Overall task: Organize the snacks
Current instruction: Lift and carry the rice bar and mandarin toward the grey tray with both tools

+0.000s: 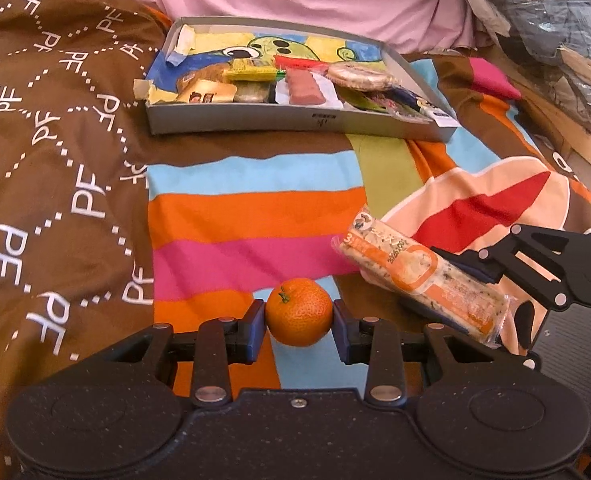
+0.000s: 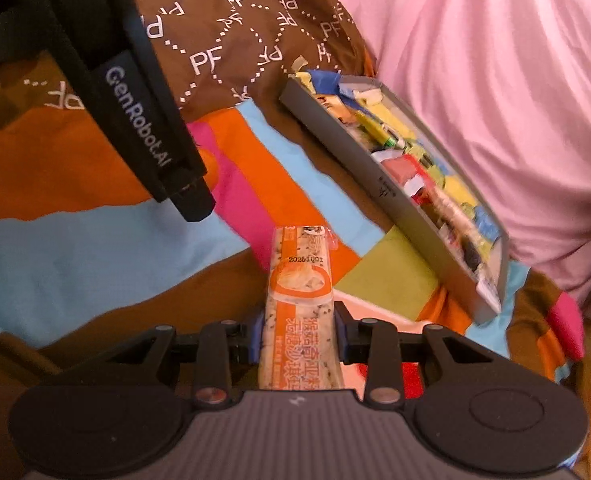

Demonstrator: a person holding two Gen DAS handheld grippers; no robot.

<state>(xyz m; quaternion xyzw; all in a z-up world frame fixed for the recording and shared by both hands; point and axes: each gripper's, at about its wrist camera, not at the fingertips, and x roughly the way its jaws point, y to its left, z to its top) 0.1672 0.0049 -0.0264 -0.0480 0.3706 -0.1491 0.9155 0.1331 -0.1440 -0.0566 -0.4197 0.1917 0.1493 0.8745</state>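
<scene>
A small orange mandarin [image 1: 298, 312] with a green stem sits between the blue pads of my left gripper [image 1: 298, 322], which is shut on it just above the striped bedspread. My right gripper [image 2: 298, 336] is shut on a long orange-and-white wrapped snack bar [image 2: 300, 300]; that snack bar [image 1: 419, 278] and the right gripper [image 1: 475, 270] also show at the right of the left wrist view. A shallow grey box [image 1: 255, 118] holding several wrapped snacks lies further back; in the right wrist view the box [image 2: 375, 176] runs diagonally ahead.
A colourful striped bedspread [image 1: 255, 216] covers the surface, with brown "PF" patterned fabric [image 1: 55, 120] on the left. A pink pillow [image 2: 495, 100] lies behind the box. A heap of clothes and bags [image 1: 555, 32] fills the far right. The left gripper's body [image 2: 135, 100] crosses the right view.
</scene>
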